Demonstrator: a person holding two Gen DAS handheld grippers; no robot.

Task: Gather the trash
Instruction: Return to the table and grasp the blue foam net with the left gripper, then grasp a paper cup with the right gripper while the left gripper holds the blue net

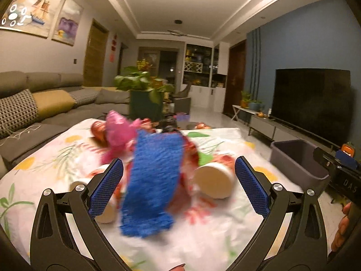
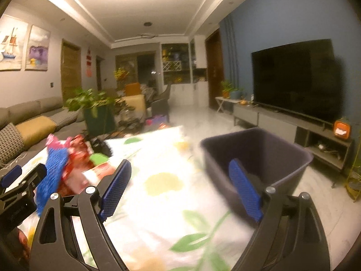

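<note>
A table (image 1: 225, 237) covered with a floral cloth is seen from both wrist cameras. On it a blurred heap of trash is gathered: a blue net-like piece (image 1: 153, 185) at the front, a pink crumpled wrapper (image 1: 118, 129) behind it, red wrappers (image 2: 77, 151) between and beside them, and a paper cup (image 1: 214, 181) lying on its side just right of the blue piece. A second cup (image 1: 106, 212) is partly hidden behind a finger on the left.

The left gripper (image 1: 179, 185) is held low over the cloth with its fingers spread wide and released; the blue piece and the paper cup are seen between them, but the blue pads are not pressed on either.

The right gripper (image 2: 178, 190) is likewise released, its fingers wide apart with nothing grasped. Beyond its right finger a dark grey bin (image 2: 259, 149) is seen standing at the right edge of the table, well apart from the trash heap on the left. A sofa (image 1: 45, 103) and a television (image 2: 295, 79) are visible behind.
</note>
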